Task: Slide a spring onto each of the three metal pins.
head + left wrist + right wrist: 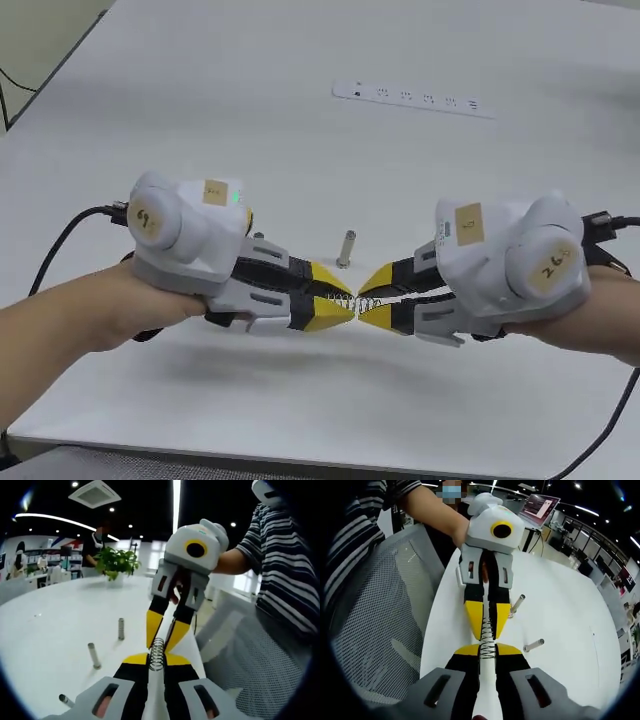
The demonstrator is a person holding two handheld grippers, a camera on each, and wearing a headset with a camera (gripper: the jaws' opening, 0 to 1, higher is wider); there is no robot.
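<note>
Yellow-tipped jaws of the left gripper (pixel 156 661) are recorded closed on one end of the spring (pixel 157 653). The coil is set between the two tips, with its axis running forward along them.

Opposite end of the spring: taken between the tips of the right gripper (pixel 489 652), whose jaws are likewise drawn in against the coil. In the right gripper view the spring is seen bridging the two pairs of tips in one straight line.

Position of the pair: the grippers are met tip to tip and held above the white table (pixel 200 120) – the spring hangs clear of the surface, carried on neither pin nor table.

Items beyond the jaws, in the left gripper view:
- first pin (pixel 65 699), nearest, at the lower left edge; its stance cannot be judged there.
- second pin (pixel 93 655), upright on the table, bare.
- third pin (pixel 121 628), upright, bare, farther back – well apart from the spring.
- mesh chair (pixel 240 665), off the table's edge to the right.

Farthest, in the head view: a white power strip (pixel 412 98), laid flat near the table's far side.
</note>
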